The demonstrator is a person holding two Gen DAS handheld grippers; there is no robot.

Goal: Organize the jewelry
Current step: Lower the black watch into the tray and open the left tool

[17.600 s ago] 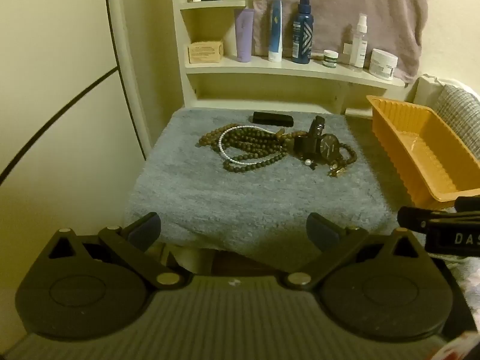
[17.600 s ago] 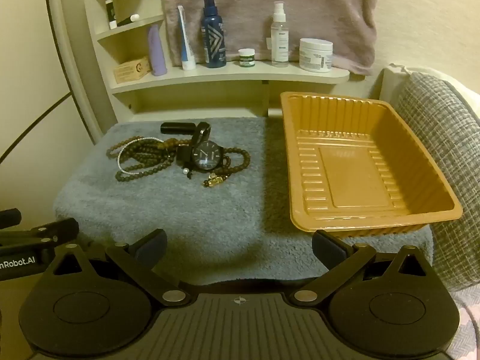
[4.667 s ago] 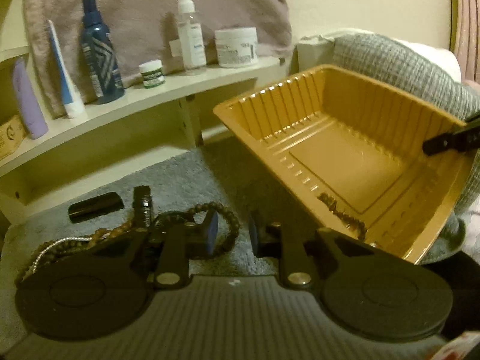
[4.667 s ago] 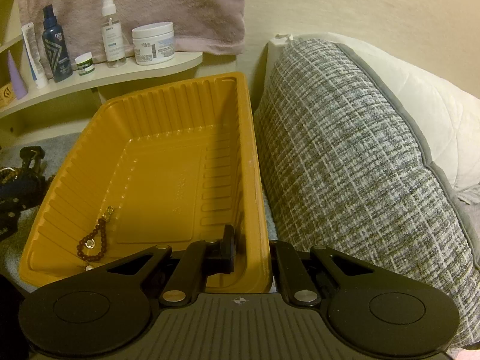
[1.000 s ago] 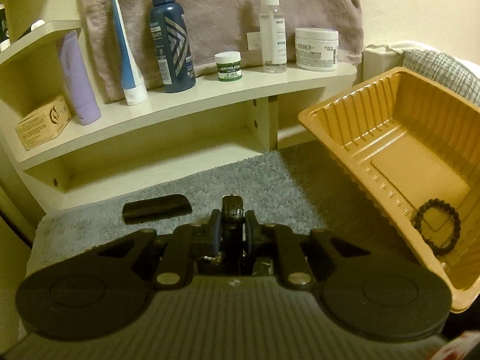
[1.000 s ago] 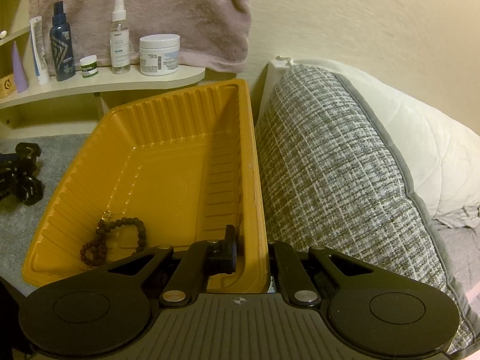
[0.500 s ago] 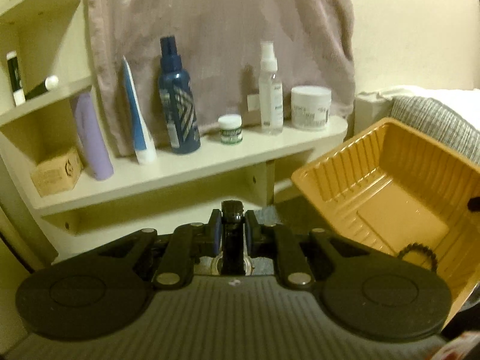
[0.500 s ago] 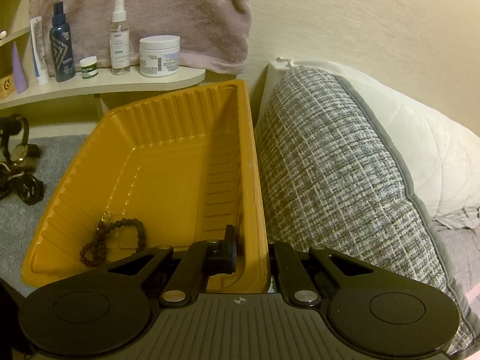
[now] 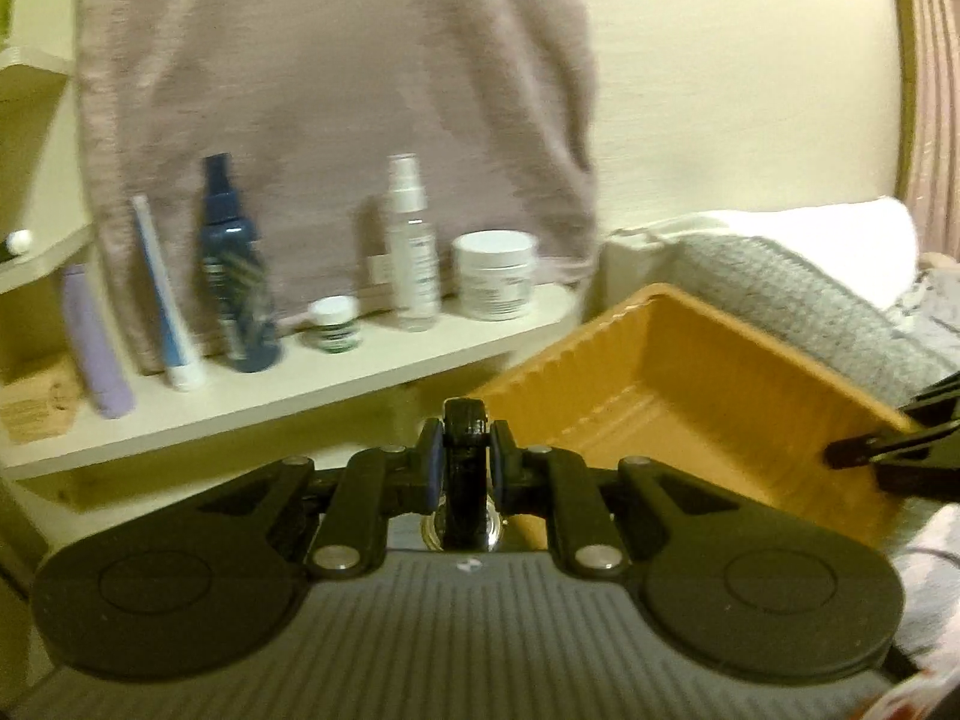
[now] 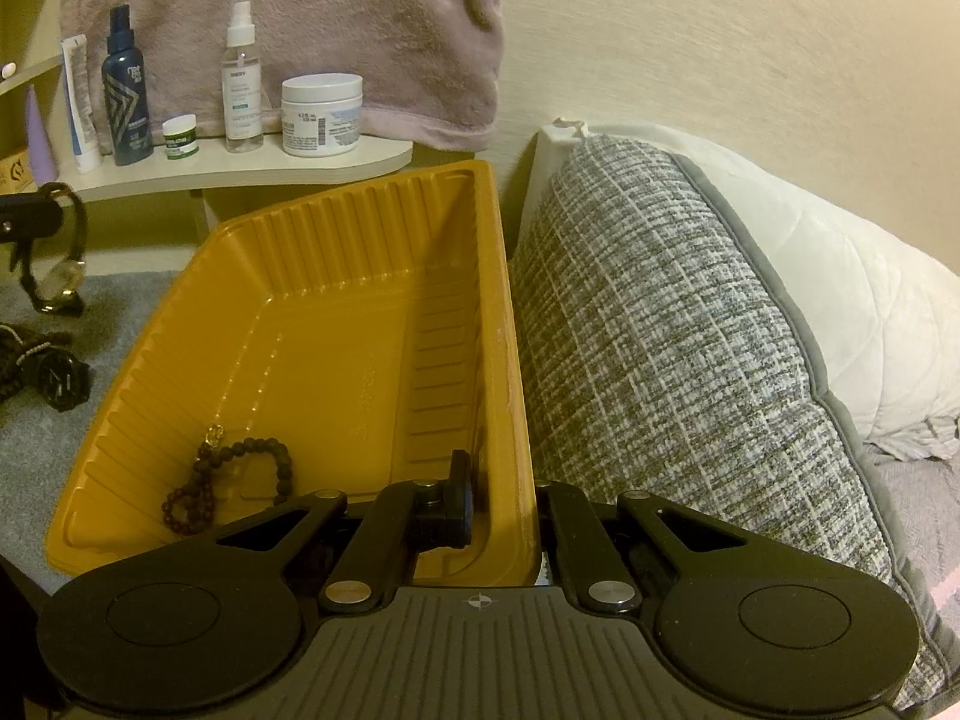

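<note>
A watch (image 9: pixel 469 468) is held by its black strap between the closed pads of the left gripper (image 9: pixel 468 461), lifted clear of the grey mat (image 10: pixel 72 480); in the right wrist view the same watch (image 10: pixel 60 276) is seen hanging at about 9 o'clock of the frame, its pale, gold-rimmed case dangling below the strap. The orange tray (image 10: pixel 336 324) is tipped up toward the left, its right rim clamped between the fingers of the right gripper (image 10: pixel 504 498), one finger inside the wall and one outside, against the woven cushion (image 10: pixel 672 330). In the left wrist view the tray (image 9: pixel 690 372) lies at about 3 o'clock of the held watch, near but not yet beneath it. Two pieces are already counted in the tray: a dark beaded bracelet (image 10: pixel 264 462) and a smaller reddish bead strand (image 10: pixel 189 504) with a small gold charm, both gathered at the low corner, about 8 o'clock of the tray floor. Left on the mat, at 9 o'clock of the right wrist view, are a second, black watch (image 10: pixel 63 381) and a tangle of bead strands (image 10: pixel 21 354) partly cut off by the frame edge; their full number cannot be told. The task is judged partway done: two items stowed, one in transit, at least two or three still to be fetched. The shelf of toiletry bottles (image 9: pixel 240 276) behind is untouched and appears to be no part of the job.
</note>
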